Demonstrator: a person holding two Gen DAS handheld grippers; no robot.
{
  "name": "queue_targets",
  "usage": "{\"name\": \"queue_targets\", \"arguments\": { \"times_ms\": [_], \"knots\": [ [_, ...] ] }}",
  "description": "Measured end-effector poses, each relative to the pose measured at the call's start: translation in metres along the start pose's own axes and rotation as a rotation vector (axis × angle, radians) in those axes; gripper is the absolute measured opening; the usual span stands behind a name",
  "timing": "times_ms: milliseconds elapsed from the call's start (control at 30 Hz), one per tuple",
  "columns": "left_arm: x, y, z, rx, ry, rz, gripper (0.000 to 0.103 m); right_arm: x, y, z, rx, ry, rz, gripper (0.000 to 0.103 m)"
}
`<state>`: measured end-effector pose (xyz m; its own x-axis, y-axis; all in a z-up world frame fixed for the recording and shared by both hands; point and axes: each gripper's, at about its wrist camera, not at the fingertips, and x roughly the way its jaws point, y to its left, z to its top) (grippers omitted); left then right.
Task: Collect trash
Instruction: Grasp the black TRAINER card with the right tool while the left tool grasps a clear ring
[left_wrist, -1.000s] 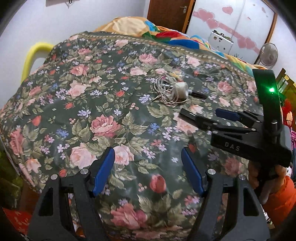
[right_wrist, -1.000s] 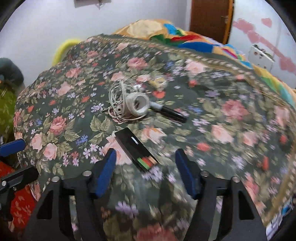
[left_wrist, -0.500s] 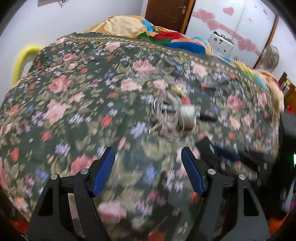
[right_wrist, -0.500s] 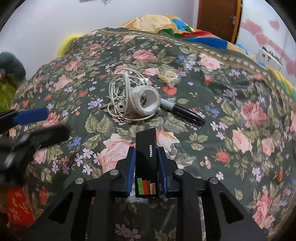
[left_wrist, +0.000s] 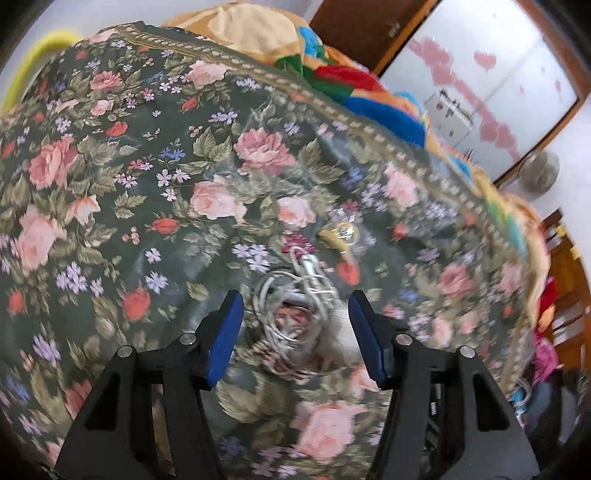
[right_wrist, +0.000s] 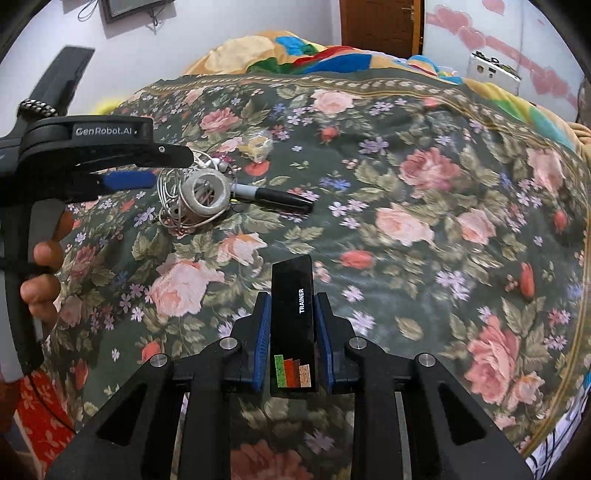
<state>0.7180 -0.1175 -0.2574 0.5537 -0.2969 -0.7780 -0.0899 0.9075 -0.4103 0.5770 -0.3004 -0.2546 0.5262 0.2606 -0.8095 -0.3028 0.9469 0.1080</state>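
My right gripper (right_wrist: 292, 325) is shut on a flat black packet (right_wrist: 293, 325) marked TRAINER and holds it just above the floral bedspread (right_wrist: 424, 206). My left gripper (left_wrist: 293, 332) is open, its jaws on either side of a tangle of white cable (left_wrist: 291, 314) with a white tape roll (left_wrist: 341, 338). In the right wrist view the left gripper (right_wrist: 147, 170) hovers by the cable (right_wrist: 170, 195), the tape roll (right_wrist: 205, 192) and a black marker (right_wrist: 273, 197). A small clear wrapper (right_wrist: 256, 146) lies beyond them; it also shows in the left wrist view (left_wrist: 341, 234).
The bed carries a colourful blanket (right_wrist: 314, 59) at its far end. A wooden door (right_wrist: 380, 22) and a wardrobe with pink hearts (left_wrist: 491, 92) stand behind. A fan (left_wrist: 539, 171) and wooden furniture (left_wrist: 569, 295) are at the right.
My right gripper has closed on the black packet and lifted it. My left gripper has moved forward over the bed until the cable tangle lies between its open jaws.
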Motion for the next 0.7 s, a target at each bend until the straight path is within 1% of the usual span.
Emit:
{"name": "queue_targets", "arguments": {
  "times_ms": [33, 100, 233, 267, 300, 367, 433, 467, 600, 633, 667, 700],
  "knots": [
    [-0.004, -0.003, -0.003, 0.012, -0.01, 0.0, 0.059, -0.004, -0.002, -0.001, -0.002, -0.007, -0.009, 0.021],
    [-0.011, -0.014, -0.008, 0.063, -0.026, 0.027, 0.059, -0.007, -0.004, -0.003, -0.007, -0.014, -0.02, 0.021],
    [-0.023, -0.04, -0.022, 0.193, -0.055, 0.052, 0.058, -0.015, -0.008, -0.008, -0.008, -0.016, -0.012, 0.021],
    [-0.025, -0.049, -0.027, 0.236, -0.067, 0.057, 0.057, -0.016, -0.008, -0.009, -0.01, -0.017, -0.012, 0.021],
    [-0.025, -0.056, -0.03, 0.274, -0.073, 0.061, 0.053, -0.017, -0.008, -0.01, -0.011, -0.017, -0.01, 0.021],
    [-0.021, -0.071, -0.036, 0.357, -0.065, 0.08, 0.035, -0.017, -0.008, -0.013, -0.01, -0.011, -0.006, 0.021],
    [-0.012, -0.08, -0.038, 0.418, -0.046, 0.11, 0.029, -0.016, -0.009, -0.015, -0.009, -0.003, -0.003, 0.021],
    [-0.006, -0.082, -0.037, 0.439, -0.042, 0.133, 0.029, -0.015, -0.009, -0.016, -0.01, 0.002, -0.005, 0.021],
    [0.015, -0.072, -0.033, 0.441, -0.015, 0.215, 0.023, -0.011, -0.013, -0.017, 0.006, 0.021, 0.003, 0.021],
    [0.018, -0.069, -0.033, 0.441, -0.011, 0.225, 0.02, -0.01, -0.014, -0.017, 0.009, 0.024, 0.005, 0.021],
    [0.02, -0.065, -0.032, 0.435, -0.001, 0.219, 0.017, -0.01, -0.016, -0.017, 0.012, 0.024, 0.003, 0.021],
    [0.02, -0.064, -0.033, 0.431, 0.002, 0.218, 0.011, -0.01, -0.017, -0.018, 0.013, 0.024, 0.002, 0.021]
  ]
}}
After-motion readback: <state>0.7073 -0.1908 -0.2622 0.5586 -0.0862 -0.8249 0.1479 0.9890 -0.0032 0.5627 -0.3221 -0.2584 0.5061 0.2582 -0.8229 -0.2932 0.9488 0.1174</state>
